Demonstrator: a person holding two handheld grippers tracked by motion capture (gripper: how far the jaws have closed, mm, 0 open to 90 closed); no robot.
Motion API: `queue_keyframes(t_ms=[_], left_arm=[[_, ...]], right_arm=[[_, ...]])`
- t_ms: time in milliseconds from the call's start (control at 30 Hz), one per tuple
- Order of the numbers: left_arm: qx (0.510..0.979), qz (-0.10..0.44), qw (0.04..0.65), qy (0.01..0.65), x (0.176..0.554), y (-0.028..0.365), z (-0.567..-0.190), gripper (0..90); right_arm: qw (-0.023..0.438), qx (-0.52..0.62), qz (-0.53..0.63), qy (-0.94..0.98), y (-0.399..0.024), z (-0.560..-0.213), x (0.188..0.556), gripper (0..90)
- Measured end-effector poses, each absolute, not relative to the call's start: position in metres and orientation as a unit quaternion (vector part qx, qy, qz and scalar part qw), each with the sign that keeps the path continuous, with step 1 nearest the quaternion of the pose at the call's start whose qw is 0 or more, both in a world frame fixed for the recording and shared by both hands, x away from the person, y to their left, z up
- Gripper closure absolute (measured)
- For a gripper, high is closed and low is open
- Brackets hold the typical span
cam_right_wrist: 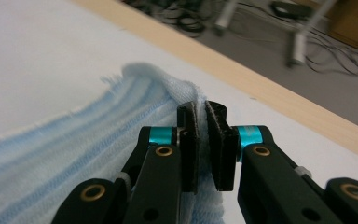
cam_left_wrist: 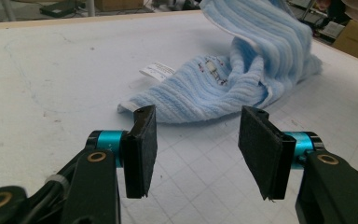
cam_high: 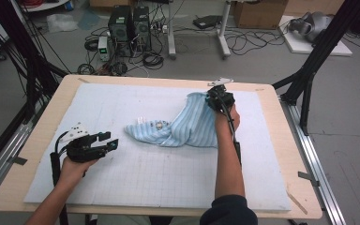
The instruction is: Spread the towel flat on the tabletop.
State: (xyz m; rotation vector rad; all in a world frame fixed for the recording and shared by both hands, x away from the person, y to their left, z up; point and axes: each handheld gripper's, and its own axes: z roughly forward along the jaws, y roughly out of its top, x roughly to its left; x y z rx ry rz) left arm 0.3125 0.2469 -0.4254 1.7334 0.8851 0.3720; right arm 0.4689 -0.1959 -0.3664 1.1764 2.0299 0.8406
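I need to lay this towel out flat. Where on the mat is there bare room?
The white gridded mat is bare along its near edge and far-left part. The crumpled blue striped towel, pinched by the right gripper, crowds the middle-right; the open left gripper sits at left.

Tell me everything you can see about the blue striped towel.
The towel is soft terry-like cloth in light blue with paler stripes. It lies crumpled on the white gridded mat. One corner is lifted toward the far edge, pinched between the fingers of the right gripper. A small white label sticks out at its edge near a sewn patch. The left gripper stands open, apart from it.
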Motion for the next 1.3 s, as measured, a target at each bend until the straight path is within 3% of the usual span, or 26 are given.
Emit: queue_keyframes(t_ms=[67,167,300,500,800,933,1100,1167,1200,1300], left_arm=[[0.734,0.156,0.547,0.37,0.313,0.246,-0.426,47.4],[0.739,0.151,0.547,0.364,0.314,0.243,-0.426,47.4],[0.752,0.139,0.542,0.347,0.317,0.231,-0.427,47.0],[0.778,0.135,0.53,0.309,0.325,0.195,-0.426,42.8],[0.807,0.115,0.505,0.282,0.345,0.128,-0.426,35.4],[0.816,0.117,0.496,0.271,0.352,0.106,-0.423,34.9],[0.853,0.14,0.434,0.255,0.36,0.068,-0.434,35.4],[0.862,0.157,0.408,0.256,0.362,0.061,-0.441,41.3],[0.866,0.156,0.401,0.255,0.364,0.06,-0.443,49.0],[0.86,0.144,0.413,0.265,0.368,0.065,-0.439,81.8]], right_arm=[[0.326,0.463,0.319,0.76,-0.201,-0.366,0.472,82.9],[0.311,0.474,0.328,0.756,-0.203,-0.369,0.471,67.9],[0.298,0.459,0.358,0.756,-0.206,-0.364,0.457,58.1],[0.263,0.432,0.403,0.763,-0.218,-0.36,0.418,51.9],[0.228,0.421,0.442,0.758,-0.239,-0.389,0.346,40.0],[0.224,0.419,0.443,0.76,-0.247,-0.402,0.326,38.8],[0.217,0.416,0.441,0.766,-0.251,-0.412,0.315,39.1],[0.218,0.418,0.447,0.76,-0.252,-0.412,0.316,39.0],[0.218,0.416,0.45,0.759,-0.251,-0.412,0.316,39.1],[0.214,0.414,0.443,0.766,-0.249,-0.414,0.317,39.0]])
